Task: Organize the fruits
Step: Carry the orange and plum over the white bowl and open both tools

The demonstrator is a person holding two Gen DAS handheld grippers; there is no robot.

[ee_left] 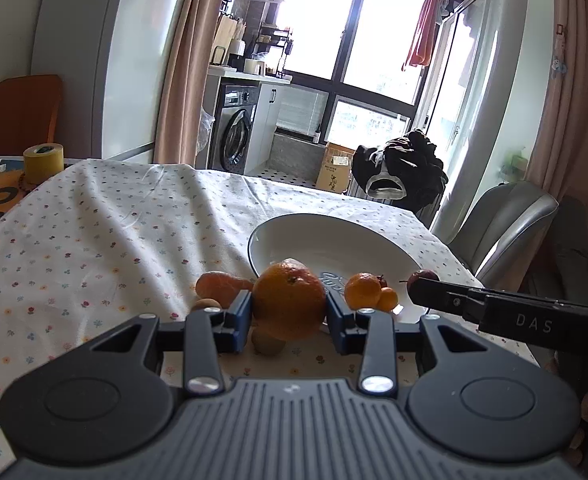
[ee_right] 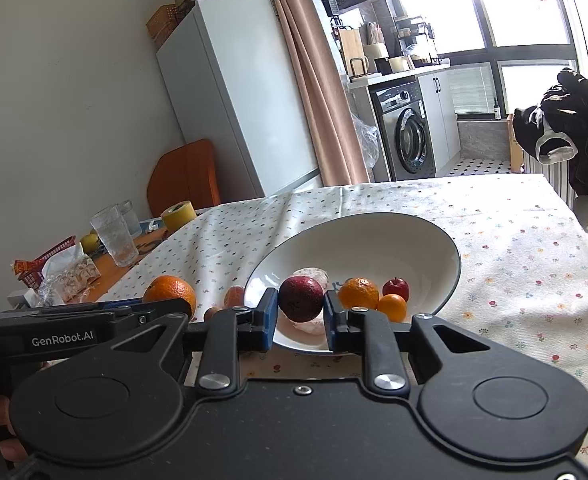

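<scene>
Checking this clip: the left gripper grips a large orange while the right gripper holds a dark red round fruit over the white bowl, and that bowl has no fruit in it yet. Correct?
Wrong only about the white bowl. The right wrist view shows a small orange, a smaller orange and a small red apple already inside. Left gripper does grip the large orange; right gripper holds the dark red round fruit.

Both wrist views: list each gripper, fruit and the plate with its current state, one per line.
Left gripper: shut on the large orange, held clear of the cloth.
Right gripper: shut on the dark red fruit, over the plate's near rim.
White plate: upright, holding a mandarin, small orange and red apple.
Peeled-looking citrus: lying on the tablecloth, untouched.
</scene>
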